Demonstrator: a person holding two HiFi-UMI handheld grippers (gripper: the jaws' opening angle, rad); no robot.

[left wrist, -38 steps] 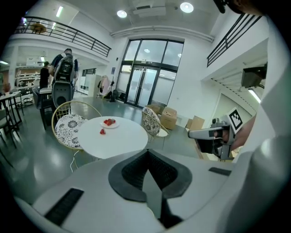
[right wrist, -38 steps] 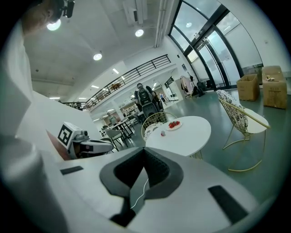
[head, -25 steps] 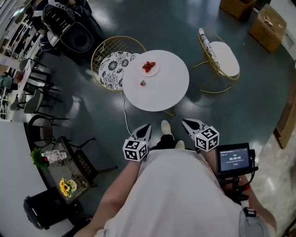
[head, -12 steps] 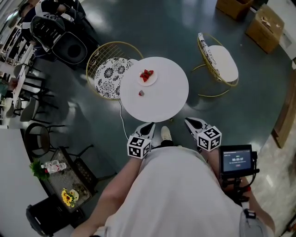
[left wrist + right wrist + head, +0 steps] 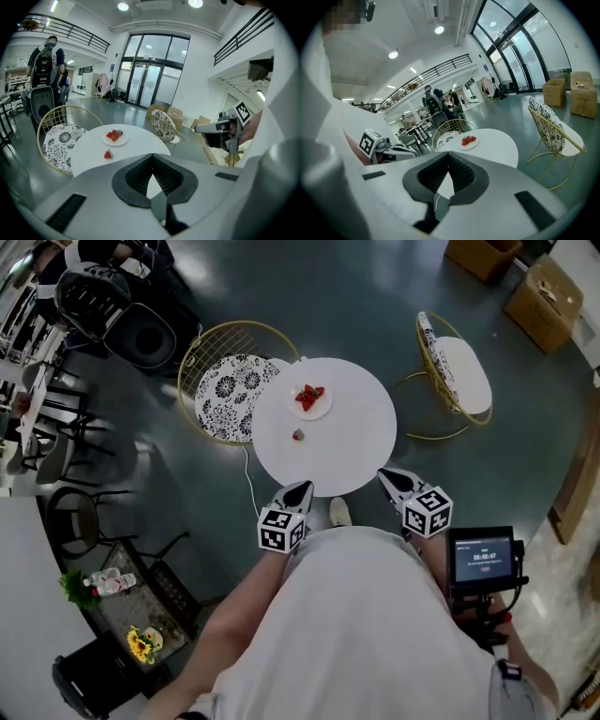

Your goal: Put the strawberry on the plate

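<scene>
Round white tabletop [image 5: 352,442], smooth; small round plate [image 5: 310,410] of strawberries near its far-left edge; lone red strawberry [image 5: 298,435] on bare tabletop beside plate; left gripper [image 5: 301,487], right gripper [image 5: 383,474]: both clenched, empty; gold wire chair [image 5: 230,385]; glossy grey floor [image 5: 356,296]

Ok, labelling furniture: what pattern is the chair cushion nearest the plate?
Black-and-white floral cushion; clearest in head view.
</scene>
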